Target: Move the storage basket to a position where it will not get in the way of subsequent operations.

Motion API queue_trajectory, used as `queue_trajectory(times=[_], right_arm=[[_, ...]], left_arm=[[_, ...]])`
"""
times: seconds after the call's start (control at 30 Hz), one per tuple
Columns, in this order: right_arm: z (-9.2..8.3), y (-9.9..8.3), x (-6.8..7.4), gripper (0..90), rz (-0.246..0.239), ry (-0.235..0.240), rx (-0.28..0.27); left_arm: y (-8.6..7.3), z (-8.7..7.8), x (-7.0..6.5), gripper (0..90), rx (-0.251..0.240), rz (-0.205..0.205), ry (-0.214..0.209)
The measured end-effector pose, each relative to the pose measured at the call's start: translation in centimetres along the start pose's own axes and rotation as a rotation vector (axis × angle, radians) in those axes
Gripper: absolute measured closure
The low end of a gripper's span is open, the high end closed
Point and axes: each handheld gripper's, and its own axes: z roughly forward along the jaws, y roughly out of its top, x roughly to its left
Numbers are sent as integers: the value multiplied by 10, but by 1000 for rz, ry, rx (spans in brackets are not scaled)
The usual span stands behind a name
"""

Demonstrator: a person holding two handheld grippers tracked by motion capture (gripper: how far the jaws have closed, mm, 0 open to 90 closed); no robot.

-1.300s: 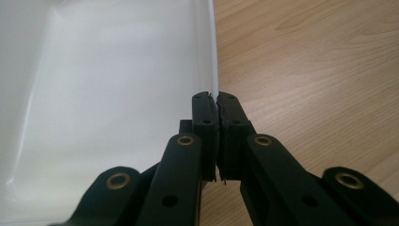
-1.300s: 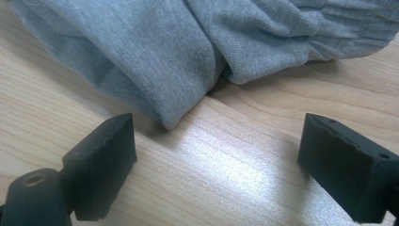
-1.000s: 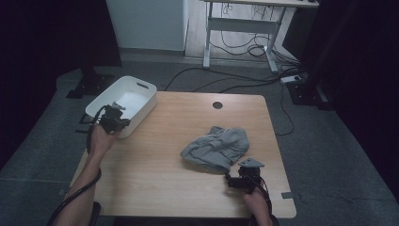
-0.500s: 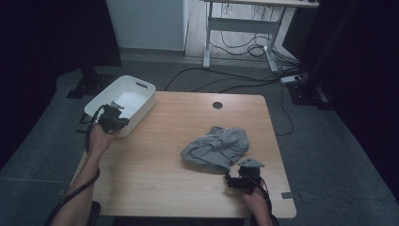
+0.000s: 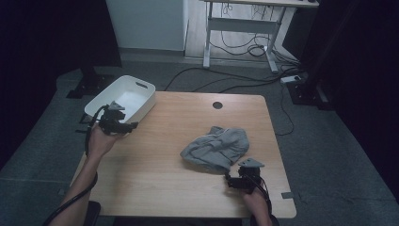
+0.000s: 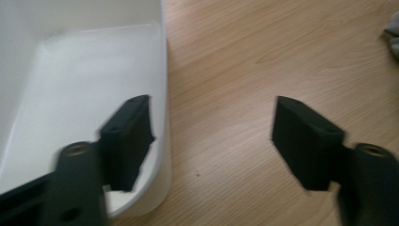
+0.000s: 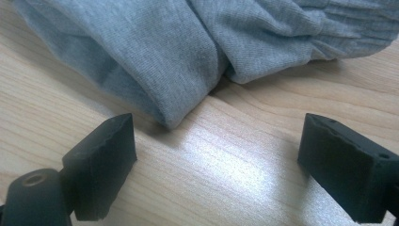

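Observation:
A crumpled grey garment [image 5: 216, 148] lies on the right half of the wooden table [image 5: 155, 188]. My right gripper [image 5: 231, 180] rests at its near edge, open. In the right gripper view a fold of the garment [image 7: 188, 47] lies just ahead of the right gripper [image 7: 219, 127], not between the jaws. My left gripper [image 5: 126, 125] hovers at the near corner of a white bin [image 5: 141, 87]. Its jaws have just been opening, with nothing between them. In the left gripper view the left gripper [image 6: 211, 110] straddles the bin's wall [image 6: 162, 94], one jaw over the bin's inside, one over bare wood.
The bin stands at the table's far left corner, partly past the edge. A round cable hole [image 5: 217, 105] sits near the far edge. A desk frame with cables [image 5: 244, 42] stands on the floor beyond. The garment's edge [image 6: 393, 33] shows at the far right of the left gripper view.
My left hand has shifted slightly beside the bin's near corner. The right hand and the garment have stayed where they were.

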Motion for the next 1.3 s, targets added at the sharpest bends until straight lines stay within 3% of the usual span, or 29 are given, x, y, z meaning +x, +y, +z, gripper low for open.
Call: queue_trajectory(times=[0.13,0.27,0.53,0.9,1.3], right_arm=[[0,0,0,115,0,0,0],[0,0,0,115,0,0,0],[0,0,0,115,-1,0,2],[0,0,0,115,1,0,2],[0,0,0,115,1,0,2]], left_arm=[[-1,-5,-13,142,-24,11,-39],[-4,-10,-23,110,-48,9,-84],[-13,-16,-41,1,-37,53,-82],[-34,-16,-67,0,-44,113,-91],[-70,9,-94,0,-16,154,-132]])
